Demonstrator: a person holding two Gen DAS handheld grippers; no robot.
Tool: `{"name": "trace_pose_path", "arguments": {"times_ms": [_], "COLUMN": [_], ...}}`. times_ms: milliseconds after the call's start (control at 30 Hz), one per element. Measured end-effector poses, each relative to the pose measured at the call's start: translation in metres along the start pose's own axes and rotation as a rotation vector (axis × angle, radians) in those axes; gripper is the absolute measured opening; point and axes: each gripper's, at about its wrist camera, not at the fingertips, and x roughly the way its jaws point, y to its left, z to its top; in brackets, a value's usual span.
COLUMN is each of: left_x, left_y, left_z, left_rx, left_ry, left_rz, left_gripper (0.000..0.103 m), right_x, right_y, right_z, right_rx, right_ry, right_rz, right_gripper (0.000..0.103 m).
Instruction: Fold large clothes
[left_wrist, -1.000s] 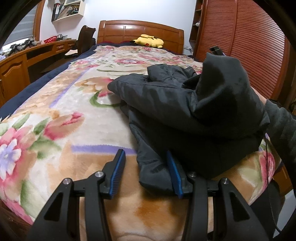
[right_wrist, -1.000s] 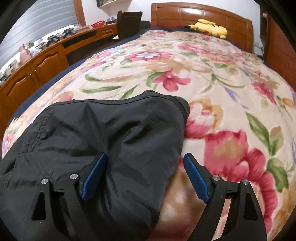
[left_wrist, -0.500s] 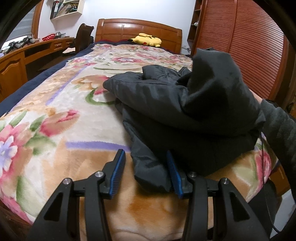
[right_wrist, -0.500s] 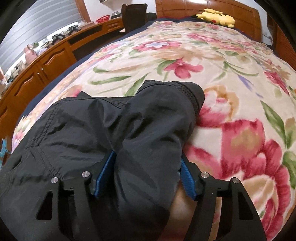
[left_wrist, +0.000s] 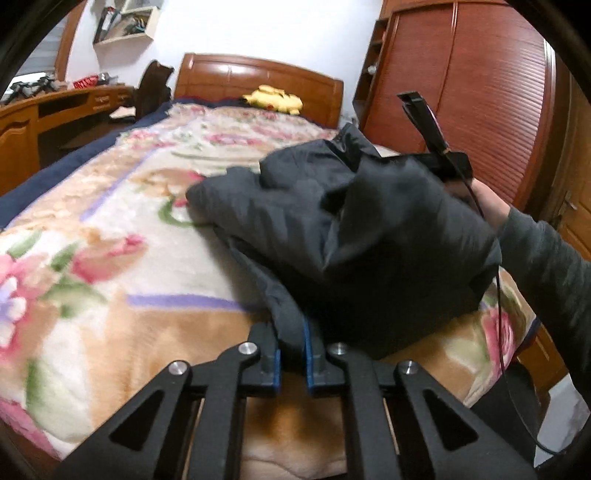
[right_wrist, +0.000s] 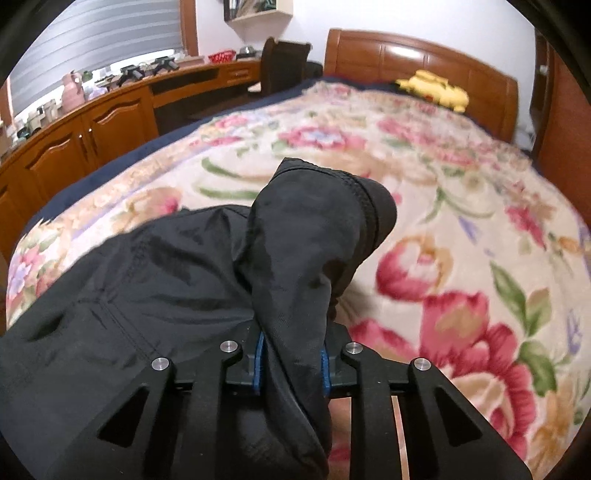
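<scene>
A dark grey padded jacket (left_wrist: 369, 240) lies bunched on the near right of the floral blanket (left_wrist: 110, 266). My left gripper (left_wrist: 291, 332) is shut on the jacket's near edge, a thin fold pinched between the blue pads. In the right wrist view, my right gripper (right_wrist: 291, 343) has its jaws closing on a thick raised fold of the jacket (right_wrist: 314, 240), and the pads press on the cloth. That fold hangs lifted off the blanket (right_wrist: 461, 229). In the left wrist view a hand (left_wrist: 484, 199) and grey sleeve hold the right gripper behind the lifted cloth.
A yellow plush toy (left_wrist: 273, 98) rests at the wooden headboard (right_wrist: 406, 55). A wooden desk with cabinets (right_wrist: 92, 122) and a chair (right_wrist: 284, 62) run along the bed's left side. A red-brown wardrobe (left_wrist: 461, 92) stands close on the right.
Both grippers have closed on the jacket. The right one moved onto a fold, gripped it and lifted it. The left one pinched the near edge without shifting much.
</scene>
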Motion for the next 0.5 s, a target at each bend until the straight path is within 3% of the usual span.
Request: {"name": "trace_pose_path", "arguments": {"times_ms": [267, 500], "left_x": [-0.042, -0.086], "left_y": [0.051, 0.123], "left_z": [0.008, 0.016], "left_rx": [-0.04, -0.04], "left_ry": [-0.123, -0.193], "left_rz": [0.073, 0.22], "left_gripper": [0.005, 0.004], "right_x": [-0.01, 0.022], "right_y": [0.056, 0.147], "right_z": [0.027, 0.067], "right_rx": [-0.077, -0.172], "right_ry": [-0.052, -0.073], "right_rz": [0.0, 0.042], "right_gripper": [0.018, 0.017]}}
